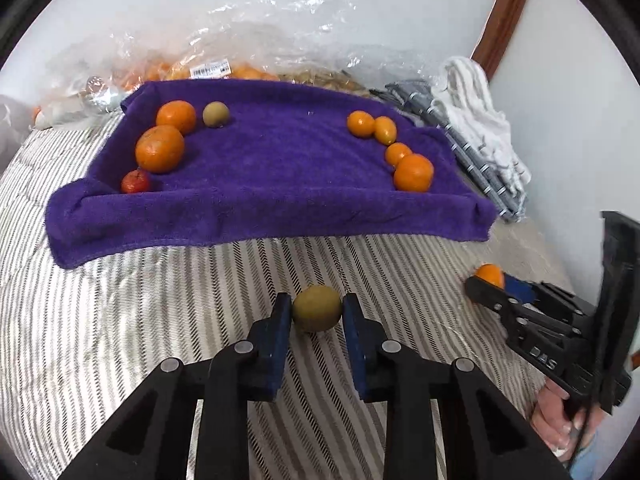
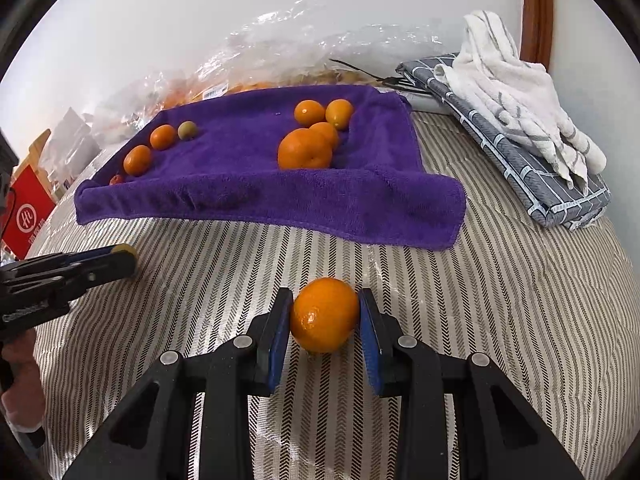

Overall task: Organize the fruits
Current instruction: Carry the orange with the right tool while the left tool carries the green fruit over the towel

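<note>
The left gripper sat low in the centre of its own frame with a greenish-yellow fruit wedged between its blue pads; both pads touched the fruit's sides, so it was closed onto it, and the fruit looked to be resting right at the striped bedcover. Same deal on the other side: the right gripper was clamped around an orange at lower centre of its frame, pads pressed to both sides.

Across the upper middle of both views lay a purple towel with raised edges; on its left part sat two big oranges, a small green fruit and a little red one near the front left corner; on its right part a cluster of four orange fruits, touching each other in a curved row.

Behind the towel, at the top, was a crinkly clear plastic bag with more orange fruit inside; upper right held a white cloth on a folded grey patterned cloth; a red box showed at the far left of the right view.
</note>
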Demonstrator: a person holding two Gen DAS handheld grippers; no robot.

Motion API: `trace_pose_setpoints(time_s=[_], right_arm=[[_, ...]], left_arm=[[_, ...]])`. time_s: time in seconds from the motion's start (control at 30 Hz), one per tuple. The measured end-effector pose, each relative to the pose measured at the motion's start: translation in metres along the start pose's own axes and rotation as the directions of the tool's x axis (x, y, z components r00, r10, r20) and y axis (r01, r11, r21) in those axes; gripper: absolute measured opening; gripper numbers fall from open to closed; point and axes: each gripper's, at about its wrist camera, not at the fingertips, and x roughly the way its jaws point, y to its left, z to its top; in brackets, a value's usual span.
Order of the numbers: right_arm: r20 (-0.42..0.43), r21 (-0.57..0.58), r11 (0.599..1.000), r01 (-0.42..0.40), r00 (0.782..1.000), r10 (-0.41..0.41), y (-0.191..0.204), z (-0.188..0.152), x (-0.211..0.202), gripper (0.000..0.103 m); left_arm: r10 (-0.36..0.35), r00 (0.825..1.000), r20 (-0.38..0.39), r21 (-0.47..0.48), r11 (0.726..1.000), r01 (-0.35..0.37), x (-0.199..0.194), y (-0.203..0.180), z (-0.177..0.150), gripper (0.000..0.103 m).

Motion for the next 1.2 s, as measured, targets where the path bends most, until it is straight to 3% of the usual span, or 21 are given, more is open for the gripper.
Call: trace_pose_setpoints(time_s=[0.2, 0.6, 0.93, 1.07, 1.2], right_arm=[[0.016, 0.005, 1.000, -0.019, 1.000, 0.019, -0.002, -0.001, -0.003, 0.033], [0.045, 0.032, 0.999, -0.029, 0.999, 0.027, 0.007, 0.004, -0.019, 0.033], [0.172, -0.034, 0.999, -0.011, 0.985, 0.017, 0.029, 0.064, -0.054, 0.033], [0.190, -0.030, 0.999, -0.018, 0.982, 0.023, 0.030, 0.092, -0.048, 0.033], [0.186, -0.041, 0.999, -0.015, 0.982, 0.023, 0.031, 0.116, -0.032, 0.033]], left_arm=[[0.065, 0.995, 0.071, -0.047, 0.997, -0.062, -0.035, 0.020, 0.001, 0.025], [0.078, 0.984, 0.157, -0.134, 0.989, -0.057, -0.081, 0.067, 0.007, 0.025], [0.089, 0.967, 0.239, -0.134, 0.989, -0.058, -0.107, 0.073, 0.044, 0.025], [0.109, 0.956, 0.274, -0.117, 0.990, -0.079, -0.106, 0.067, 0.069, 0.025], [0.105, 0.956, 0.274, -0.112, 0.991, -0.077, -0.092, 0.062, 0.087, 0.025]])
